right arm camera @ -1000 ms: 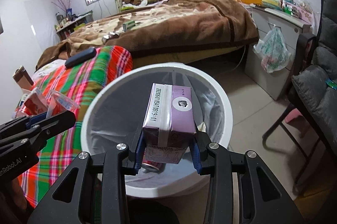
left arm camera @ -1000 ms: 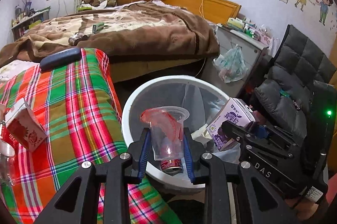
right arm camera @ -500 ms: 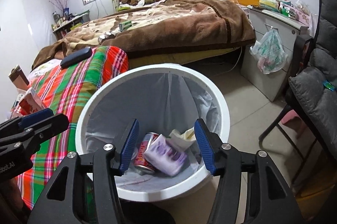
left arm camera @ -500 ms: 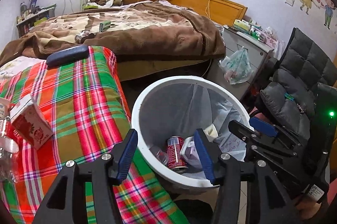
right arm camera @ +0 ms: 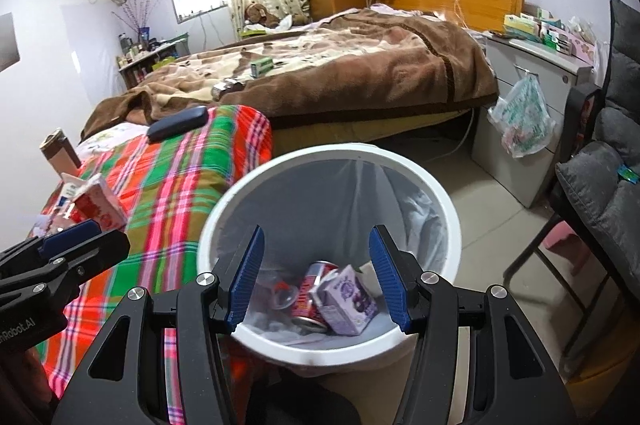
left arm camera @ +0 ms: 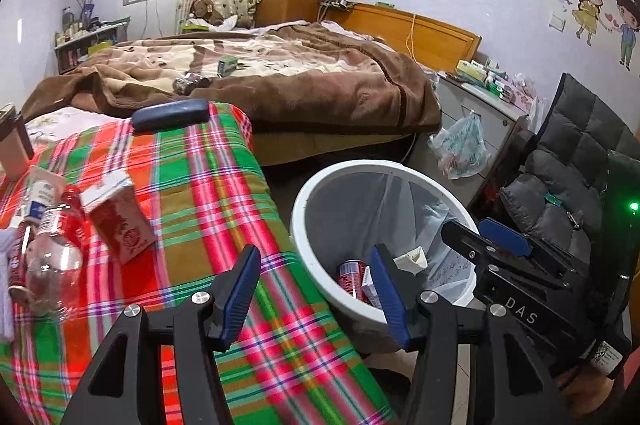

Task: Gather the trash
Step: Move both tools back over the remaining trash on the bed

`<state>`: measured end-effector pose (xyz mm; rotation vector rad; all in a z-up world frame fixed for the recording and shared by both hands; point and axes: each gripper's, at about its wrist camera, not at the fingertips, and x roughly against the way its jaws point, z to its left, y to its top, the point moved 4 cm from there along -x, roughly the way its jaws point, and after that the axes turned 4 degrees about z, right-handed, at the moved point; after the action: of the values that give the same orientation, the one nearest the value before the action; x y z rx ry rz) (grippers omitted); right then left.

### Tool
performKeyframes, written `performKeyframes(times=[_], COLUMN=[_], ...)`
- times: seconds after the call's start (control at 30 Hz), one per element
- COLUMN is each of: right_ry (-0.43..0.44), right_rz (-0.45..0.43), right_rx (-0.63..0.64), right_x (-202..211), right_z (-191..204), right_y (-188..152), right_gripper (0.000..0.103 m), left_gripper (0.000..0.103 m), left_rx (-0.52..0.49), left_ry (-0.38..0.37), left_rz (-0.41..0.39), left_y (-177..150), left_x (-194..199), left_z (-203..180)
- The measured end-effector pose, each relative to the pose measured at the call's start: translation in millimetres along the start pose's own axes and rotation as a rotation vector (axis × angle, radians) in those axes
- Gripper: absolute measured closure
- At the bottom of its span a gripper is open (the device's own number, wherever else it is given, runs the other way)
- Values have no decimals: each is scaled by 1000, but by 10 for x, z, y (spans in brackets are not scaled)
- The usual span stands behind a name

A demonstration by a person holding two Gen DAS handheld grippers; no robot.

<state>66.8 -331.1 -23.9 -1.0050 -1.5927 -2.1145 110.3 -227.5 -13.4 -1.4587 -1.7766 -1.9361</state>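
Both tools are empty, jaws spread wide. The right gripper (right arm camera: 316, 273) hangs over the near rim of the white bin (right arm camera: 448, 209); at the bin's bottom lie a red can (right arm camera: 310, 295), a purple carton (right arm camera: 350, 299) and a clear cup (right arm camera: 282, 295), so a drop-off looks just finished. The left gripper (left arm camera: 316, 289) sits astride the bin's edge where it meets the plaid-covered surface (left arm camera: 208, 193), aimed partly at the cloth.

More trash waits on that cloth at about ten o'clock from the left gripper: a red carton (left arm camera: 120, 221), and beside it at nine o'clock a clear bottle (left arm camera: 52, 257) lying on its side. The next move, I judge, is a swing left to the red carton, jaws kept wide enough to straddle its body, then closing across the narrow faces.

Farther, at eleven o'clock, a dark case (left arm camera: 170, 113) rests at the cloth's far end; whether it counts as trash I cannot tell. Beyond is the bed (left arm camera: 280, 85).
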Motion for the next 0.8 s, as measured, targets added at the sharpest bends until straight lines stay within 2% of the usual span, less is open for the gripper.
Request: performKeyframes(times=[0.37,0.8], right_ry=[56,174], right_rz=[-21,-19], right_rx=[54,133], right_x=[84,91], right_z=[403,964], right_y=[-27,-93], right_gripper=[47,47], left_gripper=[47,46], left_rx=[59,154], left_ry=[61,169], left_rz=[-57,-83], left_y=[-149,-346], left_x=[423,763], left_z=[402,1018])
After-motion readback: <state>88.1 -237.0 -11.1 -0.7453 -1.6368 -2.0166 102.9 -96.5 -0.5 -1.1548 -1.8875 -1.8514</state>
